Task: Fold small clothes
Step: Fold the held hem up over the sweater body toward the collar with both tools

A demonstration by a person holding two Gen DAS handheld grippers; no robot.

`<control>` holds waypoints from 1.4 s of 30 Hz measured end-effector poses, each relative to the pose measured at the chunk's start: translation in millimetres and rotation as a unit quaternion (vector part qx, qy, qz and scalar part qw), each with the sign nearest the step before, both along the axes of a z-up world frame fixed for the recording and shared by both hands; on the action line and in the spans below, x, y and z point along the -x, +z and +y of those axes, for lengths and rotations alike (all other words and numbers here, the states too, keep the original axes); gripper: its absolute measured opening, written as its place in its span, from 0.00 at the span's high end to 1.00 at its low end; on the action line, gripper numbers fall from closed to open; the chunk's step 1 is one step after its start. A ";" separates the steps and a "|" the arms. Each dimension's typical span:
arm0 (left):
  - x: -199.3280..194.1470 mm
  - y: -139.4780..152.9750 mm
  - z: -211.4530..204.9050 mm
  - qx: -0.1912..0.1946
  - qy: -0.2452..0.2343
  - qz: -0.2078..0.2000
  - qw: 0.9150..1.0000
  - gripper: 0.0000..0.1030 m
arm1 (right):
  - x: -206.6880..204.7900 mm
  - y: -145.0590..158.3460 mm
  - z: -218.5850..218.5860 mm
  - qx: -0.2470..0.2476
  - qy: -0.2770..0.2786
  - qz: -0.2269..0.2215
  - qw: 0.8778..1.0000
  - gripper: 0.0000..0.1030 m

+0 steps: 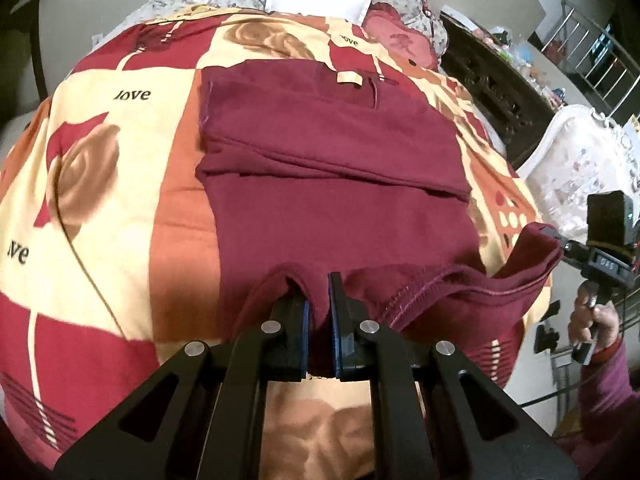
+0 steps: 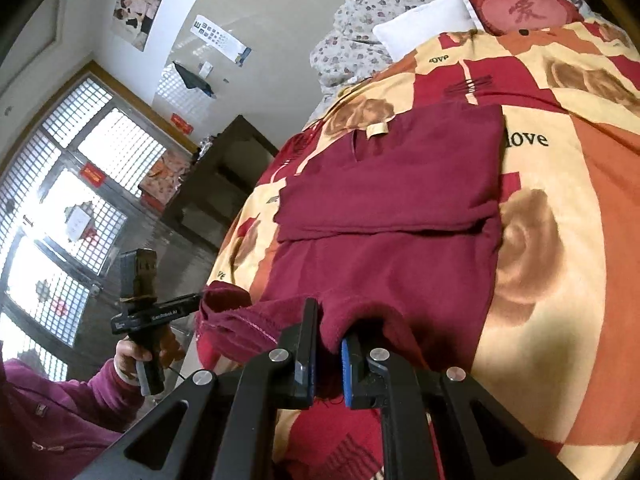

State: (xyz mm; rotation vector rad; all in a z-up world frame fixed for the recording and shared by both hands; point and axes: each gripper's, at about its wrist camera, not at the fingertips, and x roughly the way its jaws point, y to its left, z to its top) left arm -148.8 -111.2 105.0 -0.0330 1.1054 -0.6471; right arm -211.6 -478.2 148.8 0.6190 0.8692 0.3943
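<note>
A maroon garment [image 1: 320,168] lies flat on a bed covered by a patterned quilt [image 1: 120,140] of red, cream and orange blocks with brown roses and the word "love". The far part of the garment is folded over itself, leaving a straight fold edge across the middle, and a small cream label [image 1: 349,79] sits near its far end.

The left gripper [image 1: 318,304] is narrowed onto the near hem, with a bunch of maroon cloth pinched between its blue-padded fingers [image 1: 335,320]. The hem is raised off the quilt here and runs rightward in a stitched band to the other corner.

The right gripper [image 2: 328,344] also clamps the near hem, cloth gathered between its black and blue fingers [image 2: 349,364]. In the left wrist view the same tool appears at the right edge, its tip meeting the lifted corner of the garment; the exact contact there is small and probably a pinch. In the right wrist view the left tool appears at lower left, held by a hand [image 2: 132,354] in a magenta sleeve, its tip at the bunched corner of cloth.

Beyond the garment are a white pillow [image 2: 424,28], a red cushion [image 2: 524,8] and a floral blanket [image 2: 360,40]. A dark cabinet [image 2: 224,176] stands beside the bed, with latticed windows [image 2: 72,184] behind it.
</note>
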 end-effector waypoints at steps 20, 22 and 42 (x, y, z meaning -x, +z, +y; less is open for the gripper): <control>-25.7 0.5 -10.7 0.000 0.010 -0.017 1.000 0.93 | -15.6 -9.4 -15.9 -0.001 -0.024 0.010 1.000 0.92; -32.6 4.1 -12.5 0.003 0.013 -0.023 1.000 0.93 | -21.4 -8.9 -19.0 0.001 -0.033 0.006 0.999 0.92; -160.3 16.8 -42.9 0.037 0.072 -0.057 0.995 0.93 | -140.2 -3.0 -62.5 0.029 -0.073 -0.016 0.997 0.92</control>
